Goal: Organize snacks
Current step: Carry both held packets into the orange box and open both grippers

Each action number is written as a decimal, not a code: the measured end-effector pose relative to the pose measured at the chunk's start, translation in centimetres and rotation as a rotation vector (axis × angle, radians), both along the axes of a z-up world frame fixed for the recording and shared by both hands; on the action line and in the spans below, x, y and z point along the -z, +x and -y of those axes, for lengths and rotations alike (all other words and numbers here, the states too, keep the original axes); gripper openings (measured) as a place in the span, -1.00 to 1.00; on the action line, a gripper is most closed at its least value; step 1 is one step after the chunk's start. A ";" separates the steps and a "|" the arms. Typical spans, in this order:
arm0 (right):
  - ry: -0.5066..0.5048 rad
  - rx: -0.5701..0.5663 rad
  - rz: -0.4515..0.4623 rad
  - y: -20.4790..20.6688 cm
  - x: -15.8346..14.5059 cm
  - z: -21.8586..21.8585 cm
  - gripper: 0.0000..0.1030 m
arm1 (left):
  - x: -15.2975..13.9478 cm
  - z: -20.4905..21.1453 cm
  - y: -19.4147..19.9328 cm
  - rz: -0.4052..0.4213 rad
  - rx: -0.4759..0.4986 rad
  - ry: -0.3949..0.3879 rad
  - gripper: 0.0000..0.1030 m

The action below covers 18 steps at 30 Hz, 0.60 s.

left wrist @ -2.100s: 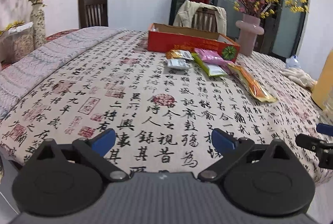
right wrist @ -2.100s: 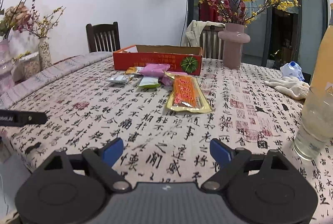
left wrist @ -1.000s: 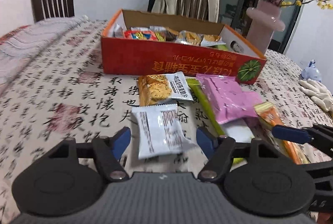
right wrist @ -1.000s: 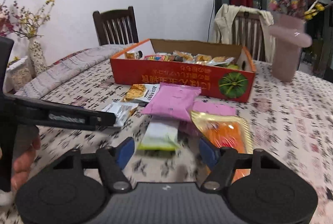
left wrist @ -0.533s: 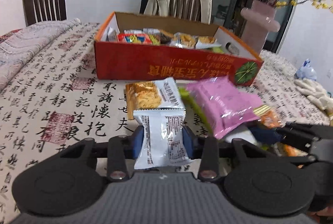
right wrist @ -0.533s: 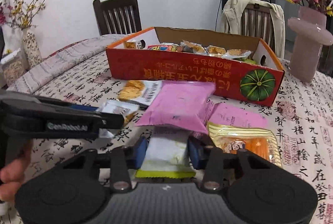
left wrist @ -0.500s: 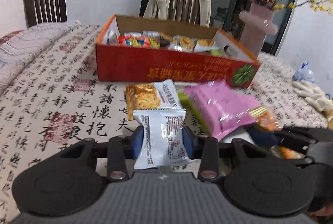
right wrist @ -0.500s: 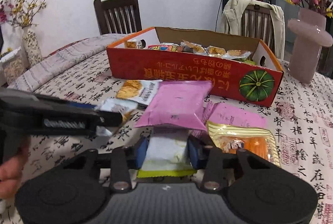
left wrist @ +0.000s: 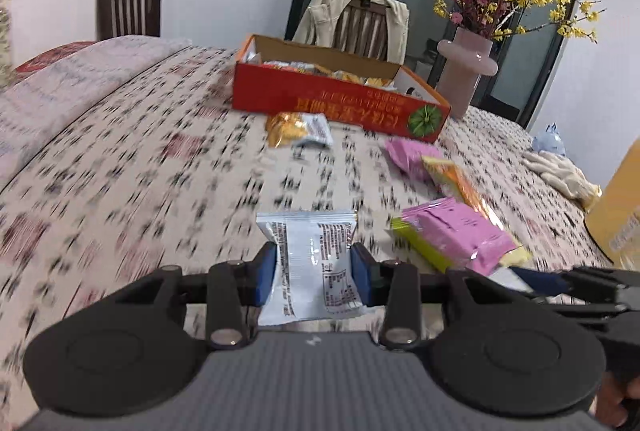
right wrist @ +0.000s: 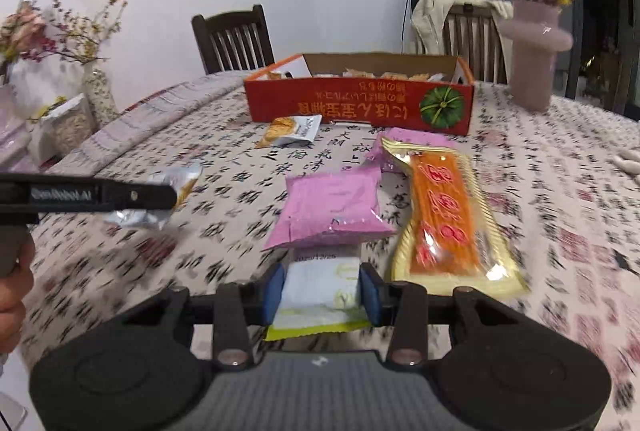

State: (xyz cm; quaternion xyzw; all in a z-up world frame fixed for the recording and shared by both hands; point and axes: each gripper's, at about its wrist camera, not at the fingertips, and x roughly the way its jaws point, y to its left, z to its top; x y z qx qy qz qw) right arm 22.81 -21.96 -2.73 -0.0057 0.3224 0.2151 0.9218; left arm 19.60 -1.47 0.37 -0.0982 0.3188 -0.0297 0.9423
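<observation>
My left gripper (left wrist: 314,271) is shut on a white snack packet (left wrist: 312,255) and holds it above the table, well back from the red snack box (left wrist: 340,99). My right gripper (right wrist: 322,289) is shut on a white and green packet (right wrist: 320,291), and a pink packet (right wrist: 332,207) rests on that packet's far end. The red box (right wrist: 360,107) holds several snacks. An orange and white packet (right wrist: 292,131) lies in front of the box. A long orange and gold packet (right wrist: 444,215) and another pink packet (right wrist: 404,143) lie to the right.
A pink vase (right wrist: 534,59) with flowers stands right of the box. Chairs (right wrist: 232,35) stand behind the table. A yellow bottle (left wrist: 618,207) and white gloves (left wrist: 560,171) are at the right. Vases and a bag (right wrist: 68,127) stand at the far left.
Both grippers have pulled back from the box with their packets lifted. The pink packet came along on the right gripper's packet. The scene is motion-blurred.
</observation>
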 end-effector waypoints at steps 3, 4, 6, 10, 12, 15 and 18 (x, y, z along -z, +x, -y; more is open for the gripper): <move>0.040 -0.012 0.008 -2.7 -0.8 1.1 -0.22 | -0.2 0.1 -2.2 0.000 -0.017 0.005 -0.21; 0.054 -0.009 0.017 -3.5 -1.0 1.5 -0.22 | -0.3 0.2 -2.9 0.004 -0.019 0.006 -0.21; 0.048 0.000 0.051 -5.1 -1.6 1.9 -0.22 | -0.7 0.4 -4.1 0.016 -0.020 0.010 -0.21; 0.044 -0.018 0.071 -6.4 -2.1 2.4 -0.22 | -1.7 0.7 -4.8 0.039 -0.028 0.016 -0.21; 0.033 -0.016 0.102 -6.3 -3.0 2.0 -0.23 | -2.4 1.0 -5.0 0.059 -0.027 0.019 -0.21; 0.038 -0.026 0.187 -6.7 -5.0 1.4 -0.88 | -3.2 1.2 -5.2 0.095 -0.017 0.025 -0.21; 0.038 -0.031 0.201 -6.1 -5.5 1.5 -0.89 | -3.0 1.0 -4.9 0.085 -0.024 0.018 -0.21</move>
